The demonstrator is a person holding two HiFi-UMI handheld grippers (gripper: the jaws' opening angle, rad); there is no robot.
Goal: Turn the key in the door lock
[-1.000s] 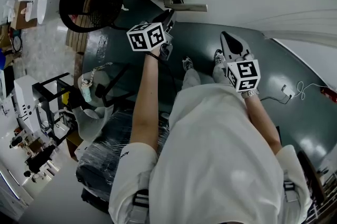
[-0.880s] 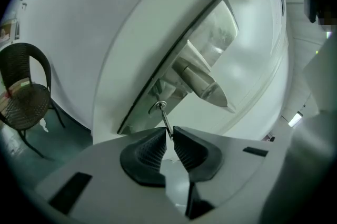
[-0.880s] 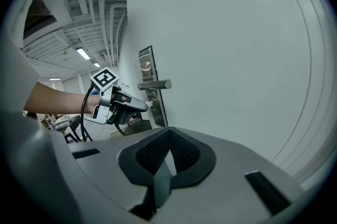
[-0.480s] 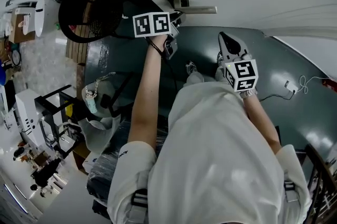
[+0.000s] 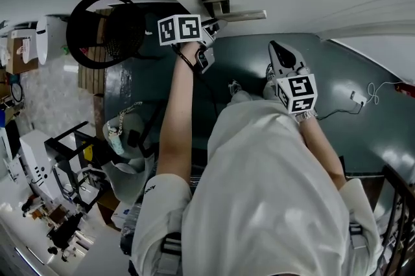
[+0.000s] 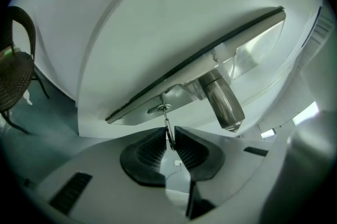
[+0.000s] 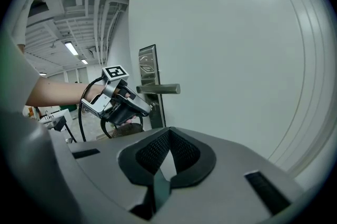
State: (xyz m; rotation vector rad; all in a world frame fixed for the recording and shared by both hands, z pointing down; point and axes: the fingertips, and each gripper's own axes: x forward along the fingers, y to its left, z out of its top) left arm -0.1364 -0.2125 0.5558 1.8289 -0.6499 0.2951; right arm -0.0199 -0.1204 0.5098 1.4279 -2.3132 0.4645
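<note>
Opening left hand-held gripper, ribbed pads flanking thin metal key

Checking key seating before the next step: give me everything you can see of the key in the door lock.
The key is a thin, silvery metal blade. The left gripper view shows it edge-on, so the shape of its head can't be read. Its tip sits in the round keyhole of the brushed-steel lock plate. Its free end stands between the pads of the left tongs, which have just been opening. The pads lie close on both sides and do not seem to be pressing on it.
</note>
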